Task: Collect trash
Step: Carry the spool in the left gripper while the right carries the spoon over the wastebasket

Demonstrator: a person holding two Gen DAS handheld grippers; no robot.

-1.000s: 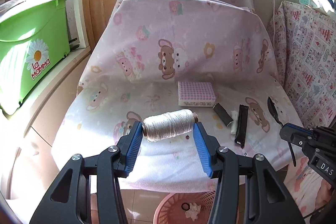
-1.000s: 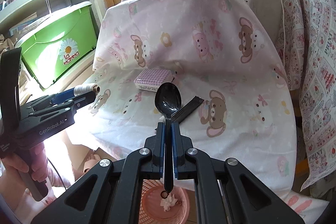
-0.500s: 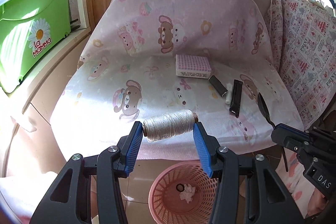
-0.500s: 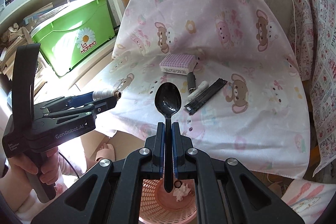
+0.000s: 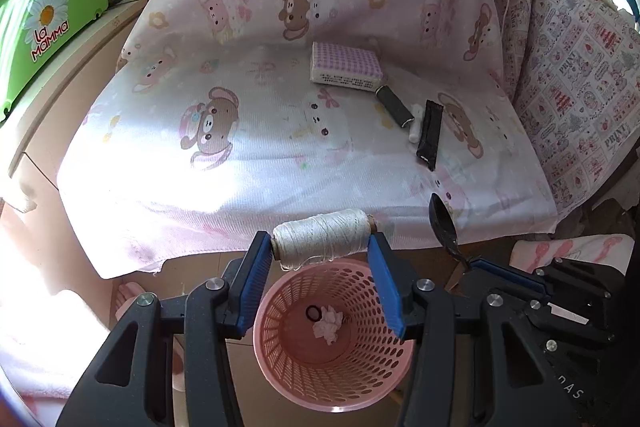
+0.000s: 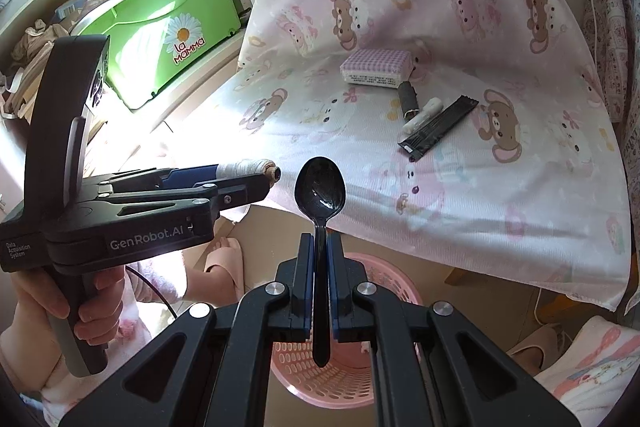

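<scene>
My left gripper (image 5: 320, 247) is shut on a spool of off-white thread (image 5: 323, 239) and holds it just above the far rim of a pink perforated waste basket (image 5: 332, 383) on the floor. The basket holds a crumpled tissue (image 5: 329, 323) and a small black ring (image 5: 313, 313). My right gripper (image 6: 316, 259) is shut on the handle of a black plastic spoon (image 6: 320, 187), bowl up, over the same basket (image 6: 396, 283). The spoon also shows in the left wrist view (image 5: 442, 225). The left gripper with the spool (image 6: 250, 167) shows at the left of the right wrist view.
On the pink bear-print sheet (image 5: 240, 131) lie a purple checked packet (image 5: 346, 65), a dark small tube (image 5: 394, 105), a white stick (image 5: 416, 125) and a black wrapper (image 5: 430, 135). A green La Mamma bin (image 6: 160, 27) stands on shelving at left. A patterned cushion (image 5: 580, 67) is at right.
Both grippers have pulled back from the sheet and down, so the basket now lies directly under the spool and the spoon. Both holds are unchanged.
</scene>
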